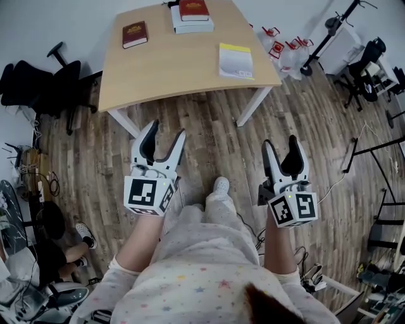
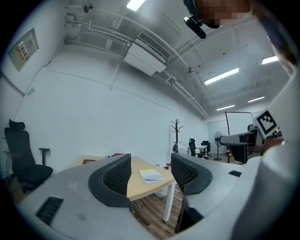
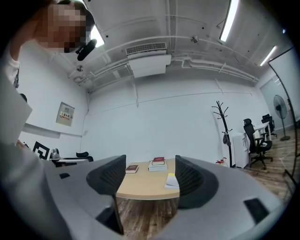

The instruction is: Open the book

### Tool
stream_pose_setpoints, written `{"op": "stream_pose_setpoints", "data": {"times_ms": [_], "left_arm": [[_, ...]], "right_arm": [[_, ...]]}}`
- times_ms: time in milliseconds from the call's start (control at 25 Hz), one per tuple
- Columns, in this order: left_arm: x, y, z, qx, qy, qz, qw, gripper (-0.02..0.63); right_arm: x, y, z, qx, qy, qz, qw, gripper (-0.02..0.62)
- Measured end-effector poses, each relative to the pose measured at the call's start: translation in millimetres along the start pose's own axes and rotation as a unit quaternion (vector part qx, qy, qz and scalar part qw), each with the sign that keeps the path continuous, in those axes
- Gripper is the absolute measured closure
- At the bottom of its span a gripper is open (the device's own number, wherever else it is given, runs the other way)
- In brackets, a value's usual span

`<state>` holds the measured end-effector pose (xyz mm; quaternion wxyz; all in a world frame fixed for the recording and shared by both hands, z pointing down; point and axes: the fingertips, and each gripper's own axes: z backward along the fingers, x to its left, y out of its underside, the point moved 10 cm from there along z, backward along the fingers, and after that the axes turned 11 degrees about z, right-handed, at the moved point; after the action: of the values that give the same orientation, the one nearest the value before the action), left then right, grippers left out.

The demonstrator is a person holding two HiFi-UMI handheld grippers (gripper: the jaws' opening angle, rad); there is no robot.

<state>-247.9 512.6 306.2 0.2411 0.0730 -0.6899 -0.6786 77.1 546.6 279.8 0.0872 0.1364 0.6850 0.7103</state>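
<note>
Book (image 1: pixel 135 34) closed, title illegible, left gripper (image 1: pixel 168 129), right gripper (image 1: pixel 280 140) both agape, empty

Matt wooden table (image 1: pixel 183 63), wood-plank floor (image 1: pixel 215 139)

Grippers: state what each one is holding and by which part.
Nothing is held. The left gripper and the right gripper are both open and empty, short of the table where the books lie.

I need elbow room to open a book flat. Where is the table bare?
The wide middle and front of the table, between the dark red book and the yellow-edged notepad, is bare. The back edge is crowded by the stacked books.
</note>
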Motion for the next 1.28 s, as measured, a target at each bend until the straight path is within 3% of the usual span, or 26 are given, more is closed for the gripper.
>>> {"op": "stream_pose_setpoints", "data": {"times_ms": [400,840,1280], "left_arm": [[-1.8,7.0,-66.5,0.008,-0.035,-0.006,0.9993,0.362],[-24.9,8.6,-152.5,-0.009,-0.078,-0.012,0.9968,0.362],[-7.5,19.0,-215.2,0.002,-0.086,-0.003,0.9963,0.362]], "right_arm": [[-55.0,11.8,-69.0,0.005,-0.038,-0.013,0.999,0.284],[-134.6,14.2,-145.5,-0.002,-0.092,-0.009,0.996,0.287],[-160.8,31.5,-202.2,0.011,-0.1,-0.024,0.995,0.288]]}}
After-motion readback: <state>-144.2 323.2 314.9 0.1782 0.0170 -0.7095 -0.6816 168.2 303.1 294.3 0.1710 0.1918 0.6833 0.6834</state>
